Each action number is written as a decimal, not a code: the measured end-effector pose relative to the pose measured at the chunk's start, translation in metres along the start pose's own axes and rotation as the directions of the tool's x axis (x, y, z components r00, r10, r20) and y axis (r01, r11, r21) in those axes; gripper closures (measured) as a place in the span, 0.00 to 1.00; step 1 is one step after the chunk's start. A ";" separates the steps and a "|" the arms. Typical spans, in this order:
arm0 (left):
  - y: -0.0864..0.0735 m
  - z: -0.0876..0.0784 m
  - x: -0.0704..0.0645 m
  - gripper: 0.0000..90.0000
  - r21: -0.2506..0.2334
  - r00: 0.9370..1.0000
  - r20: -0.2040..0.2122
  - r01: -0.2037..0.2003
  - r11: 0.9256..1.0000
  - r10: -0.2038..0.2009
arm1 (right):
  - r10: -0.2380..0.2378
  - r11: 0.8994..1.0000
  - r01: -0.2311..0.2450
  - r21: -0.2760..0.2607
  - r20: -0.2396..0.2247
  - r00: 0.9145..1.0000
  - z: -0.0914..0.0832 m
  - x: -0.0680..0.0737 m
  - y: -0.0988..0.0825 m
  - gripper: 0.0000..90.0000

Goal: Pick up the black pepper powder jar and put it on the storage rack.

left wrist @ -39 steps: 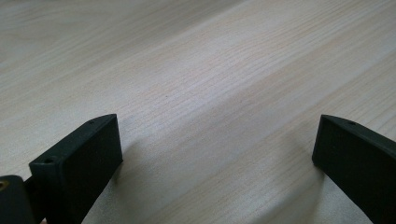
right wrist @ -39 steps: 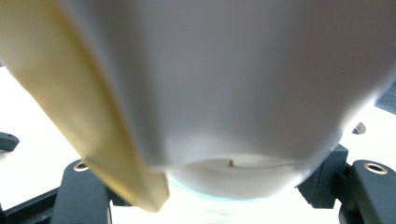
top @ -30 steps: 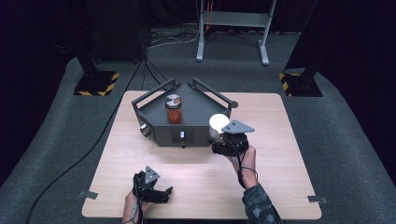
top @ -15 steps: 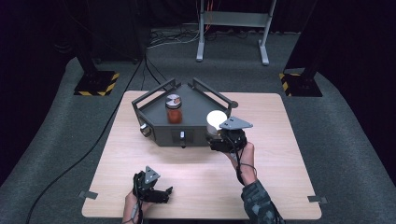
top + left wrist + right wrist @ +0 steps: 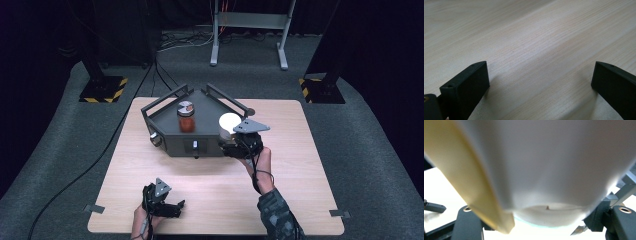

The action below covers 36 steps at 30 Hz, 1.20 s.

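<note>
My left hand-held gripper (image 5: 172,208) rested idle near my edge of the worktop (image 5: 300,200), jaws spread wide over bare wood with nothing between them, keeping clear of the work. Farther out, my right hand-held gripper (image 5: 234,145) was clamped tight on the white container (image 5: 230,122), holding it at the right front corner of the dark scale tray (image 5: 200,145), I judged for setting down there. Beyond it, the red-filled jar (image 5: 185,116) stood upright on the tray
</note>
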<state>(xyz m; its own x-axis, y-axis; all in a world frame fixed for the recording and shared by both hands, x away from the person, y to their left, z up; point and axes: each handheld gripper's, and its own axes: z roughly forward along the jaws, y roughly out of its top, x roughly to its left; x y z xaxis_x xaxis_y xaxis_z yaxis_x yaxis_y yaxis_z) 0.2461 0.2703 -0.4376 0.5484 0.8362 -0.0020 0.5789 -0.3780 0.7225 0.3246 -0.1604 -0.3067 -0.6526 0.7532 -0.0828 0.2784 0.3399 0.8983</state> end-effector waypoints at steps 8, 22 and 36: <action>0.000 0.000 0.000 0.01 0.000 1.000 0.000 0.002 1.000 -0.002 | 0.011 1.000 -0.011 0.015 -0.011 1.000 0.007 -0.005 0.009 0.33; 0.000 0.000 0.000 0.01 -0.001 1.000 0.000 0.001 1.000 -0.001 | 0.036 0.999 -0.036 0.022 -0.027 0.999 0.021 -0.017 0.026 0.33; 0.000 0.000 0.000 0.02 -0.002 1.000 0.001 -0.001 1.000 0.001 | 0.052 0.998 -0.051 0.025 -0.025 0.998 0.036 -0.023 0.039 0.33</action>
<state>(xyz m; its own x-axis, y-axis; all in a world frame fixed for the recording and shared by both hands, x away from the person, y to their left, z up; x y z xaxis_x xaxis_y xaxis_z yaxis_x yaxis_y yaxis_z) 0.2459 0.2705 -0.4378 0.5497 0.8354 -0.0017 0.5773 -0.3784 0.7235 0.3759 -0.1442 -0.2858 -0.6551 0.7551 -0.0253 0.3289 0.3152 0.8902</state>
